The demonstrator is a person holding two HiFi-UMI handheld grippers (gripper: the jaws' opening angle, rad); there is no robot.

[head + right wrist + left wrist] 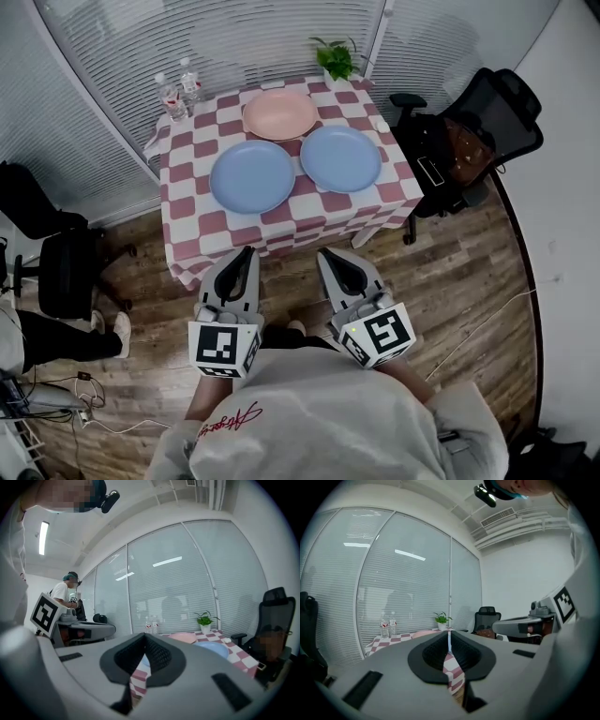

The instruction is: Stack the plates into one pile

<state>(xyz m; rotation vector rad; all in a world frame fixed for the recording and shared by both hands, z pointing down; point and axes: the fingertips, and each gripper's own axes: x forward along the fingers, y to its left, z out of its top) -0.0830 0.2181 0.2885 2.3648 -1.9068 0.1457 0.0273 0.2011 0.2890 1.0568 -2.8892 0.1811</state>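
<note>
Three plates lie on the table with the red-and-white checked cloth (187, 202): a pink plate (280, 114) at the back, a blue plate (252, 176) front left and a second blue plate (340, 157) front right, each lying apart from the others. My left gripper (246, 253) and right gripper (328, 255) hover side by side just short of the table's near edge, both shut with nothing held. From the left gripper (449, 641) the pink plate (423, 633) shows beyond the jaws. Past the right gripper (144, 639) lie the pink plate (183, 638) and a blue plate (212, 648).
Two water bottles (180, 92) stand at the table's back left corner and a potted plant (336, 58) at the back right. A black office chair (469, 141) crowds the table's right side. Another black chair (66, 272) and a person's shoes (108, 328) are at the left.
</note>
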